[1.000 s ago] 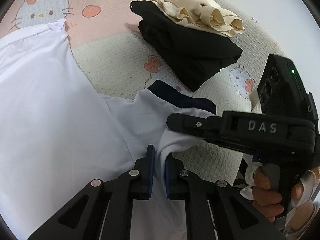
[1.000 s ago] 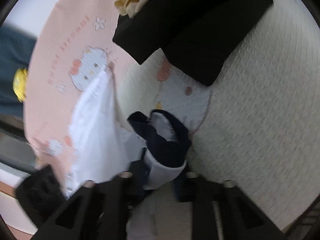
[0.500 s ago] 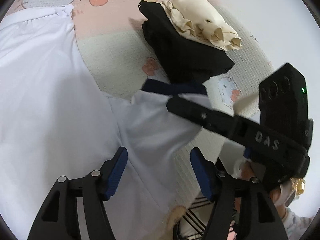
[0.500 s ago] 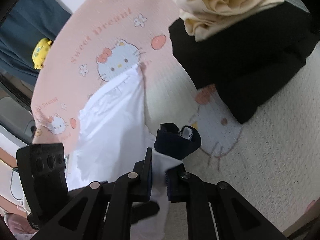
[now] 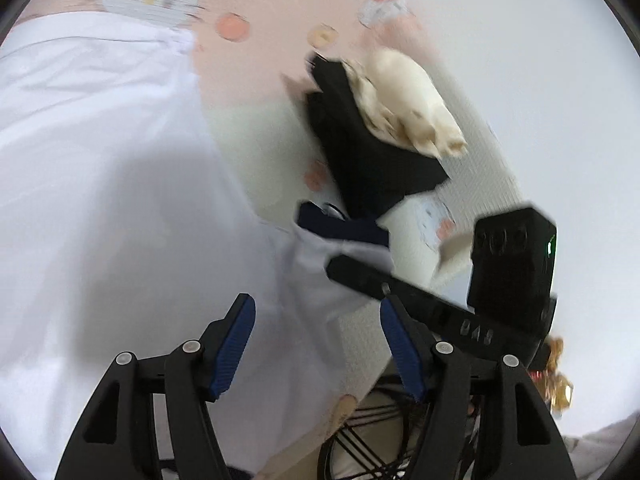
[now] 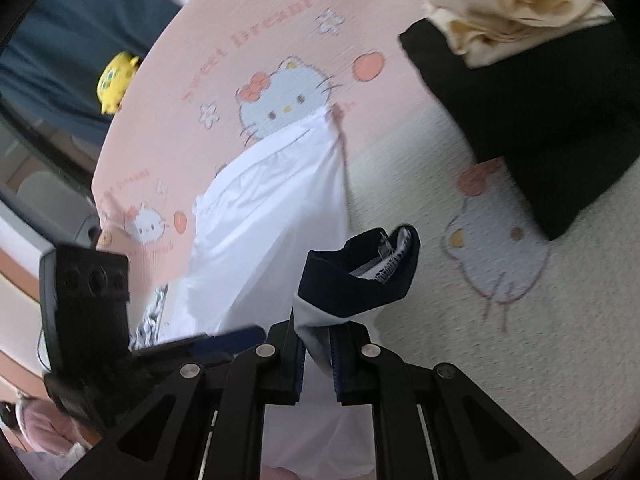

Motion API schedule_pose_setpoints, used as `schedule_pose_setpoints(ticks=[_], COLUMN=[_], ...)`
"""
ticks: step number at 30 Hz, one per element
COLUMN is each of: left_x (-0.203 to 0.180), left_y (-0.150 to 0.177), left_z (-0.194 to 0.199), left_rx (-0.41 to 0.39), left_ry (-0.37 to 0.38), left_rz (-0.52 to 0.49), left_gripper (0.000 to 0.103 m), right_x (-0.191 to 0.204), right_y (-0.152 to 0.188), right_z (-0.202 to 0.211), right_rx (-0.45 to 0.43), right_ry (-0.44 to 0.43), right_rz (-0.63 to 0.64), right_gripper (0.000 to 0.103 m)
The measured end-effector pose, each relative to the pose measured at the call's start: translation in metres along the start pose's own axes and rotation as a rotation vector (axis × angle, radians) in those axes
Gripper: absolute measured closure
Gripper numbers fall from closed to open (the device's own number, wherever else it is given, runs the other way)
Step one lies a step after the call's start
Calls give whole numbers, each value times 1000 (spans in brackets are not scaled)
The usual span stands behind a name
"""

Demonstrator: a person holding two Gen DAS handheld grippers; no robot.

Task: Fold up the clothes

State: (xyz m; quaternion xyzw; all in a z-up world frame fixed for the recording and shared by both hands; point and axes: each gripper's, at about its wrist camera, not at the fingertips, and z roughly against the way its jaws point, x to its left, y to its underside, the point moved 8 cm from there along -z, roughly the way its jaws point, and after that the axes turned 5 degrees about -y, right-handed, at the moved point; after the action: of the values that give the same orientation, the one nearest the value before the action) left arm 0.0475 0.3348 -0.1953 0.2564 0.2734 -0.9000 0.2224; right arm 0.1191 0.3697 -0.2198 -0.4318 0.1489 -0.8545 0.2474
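Left wrist view: the left gripper (image 5: 316, 340) has its blue-padded jaws standing well apart, with nothing pinched; the white garment (image 5: 100, 184) lies under and between them, untouched by the pads. Its jaws have just been opening, and cloth that was between them is now free. The garment spreads across the left half of the frame over the pink cartoon-cat blanket (image 5: 256, 12), its top hem running near the blanket's cat print. Its navy cuff (image 5: 340, 226) sits lifted at centre, with the right gripper (image 5: 340, 270) reaching in from the right side. Beyond the cuff a folded black garment (image 5: 372, 160) carries a cream garment (image 5: 408, 108) on top. The blanket's cream part around this pile is bare, and a plain pale wall fills the right side.

Right wrist view: the right gripper (image 6: 318, 364) is closed tight on the sleeve's white cloth just below the navy cuff (image 6: 352, 280), which stands up above the pads. The white garment (image 6: 272, 216) trails to the upper left. The left gripper's body (image 6: 88, 312) is close on the left. Open cream blanket (image 6: 540, 360) lies to the right, and the black pile's edge (image 6: 540, 120) is near above.
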Motion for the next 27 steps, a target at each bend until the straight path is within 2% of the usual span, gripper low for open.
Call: schedule_pose_setpoints(ticks=[5,7,12,16,20,25,26,27], left_x=[8,11,24,25,17,18,19,23], left_y=[-10,-9,-5,-3,0,6,7,7], left_z=[2,-3,-17,-20,-25,-39,-40,-41], left_rx=[14,37,89,98,110,101,89,83], left_ry=[16,52,80,54,101,91,79,58], left_rz=[47,85,192,175,184,202,200,197], left_gripper=[40,40,40,40,40,41,50,66], right_x=[12,15,21,24,23,22,21,19], right_y=[16,22,35,42,50,50,49,48], right_z=[-24,-32,-38,-42,-46,-43,-42,-40], right_rx=[76,101,141,166,182,164,158,155], right_ry=[-11,-14,5,31,67,79,79,80], right_rz=[42,54,100,151,187,183,175,168], right_gripper=[94,94,94,94,94,94,93,93])
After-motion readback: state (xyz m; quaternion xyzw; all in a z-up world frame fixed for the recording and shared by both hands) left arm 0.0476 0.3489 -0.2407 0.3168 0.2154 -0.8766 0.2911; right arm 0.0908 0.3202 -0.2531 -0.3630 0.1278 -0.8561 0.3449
